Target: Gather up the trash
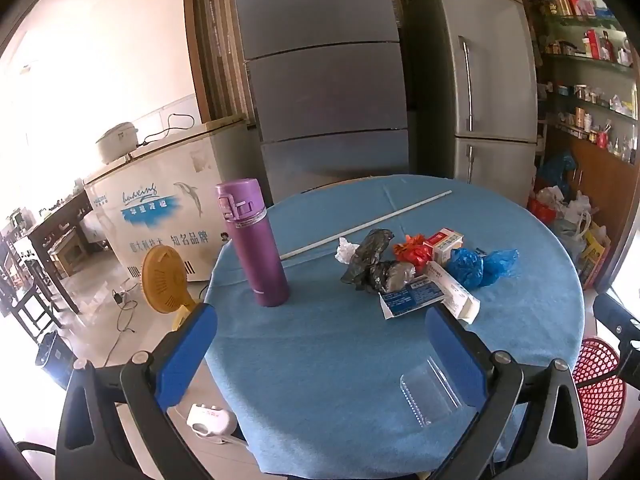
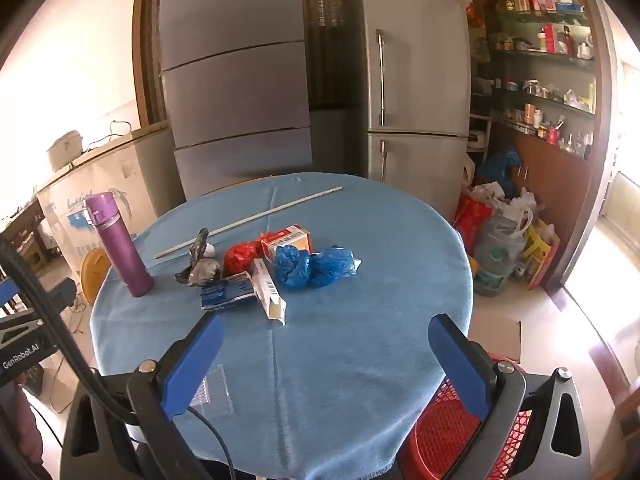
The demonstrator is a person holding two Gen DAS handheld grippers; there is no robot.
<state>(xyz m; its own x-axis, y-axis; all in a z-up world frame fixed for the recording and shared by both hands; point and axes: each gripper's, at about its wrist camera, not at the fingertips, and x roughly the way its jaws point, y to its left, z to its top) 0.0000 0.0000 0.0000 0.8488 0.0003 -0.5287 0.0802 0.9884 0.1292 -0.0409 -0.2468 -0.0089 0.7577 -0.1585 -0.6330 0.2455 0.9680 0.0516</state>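
A heap of trash lies mid-table on the blue cloth (image 1: pixel 320 360) (image 2: pixel 360 340): crumpled blue bags (image 1: pixel 480 266) (image 2: pixel 314 266), a red wrapper (image 1: pixel 412 254) (image 2: pixel 240 258), a black and grey bag (image 1: pixel 376 268) (image 2: pixel 198 266), a red-and-white carton (image 1: pixel 446 242) (image 2: pixel 286 240), a blue flattened box (image 1: pixel 412 300) (image 2: pixel 228 292) and a long white box (image 1: pixel 454 298) (image 2: pixel 270 294). A clear plastic tray (image 1: pixel 432 392) (image 2: pixel 212 394) lies near the front edge. My left gripper (image 1: pixel 322 332) and right gripper (image 2: pixel 328 344) hang open above the near part of the table, short of the heap, holding nothing.
A purple flask (image 1: pixel 256 240) (image 2: pixel 120 244) stands at the table's left. A thin white rod (image 1: pixel 368 224) (image 2: pixel 248 222) lies behind the heap. A red mesh basket (image 1: pixel 600 392) (image 2: pixel 448 432) sits below the table's right front edge. Fridges stand behind; bags crowd the floor (image 2: pixel 504 248) at right.
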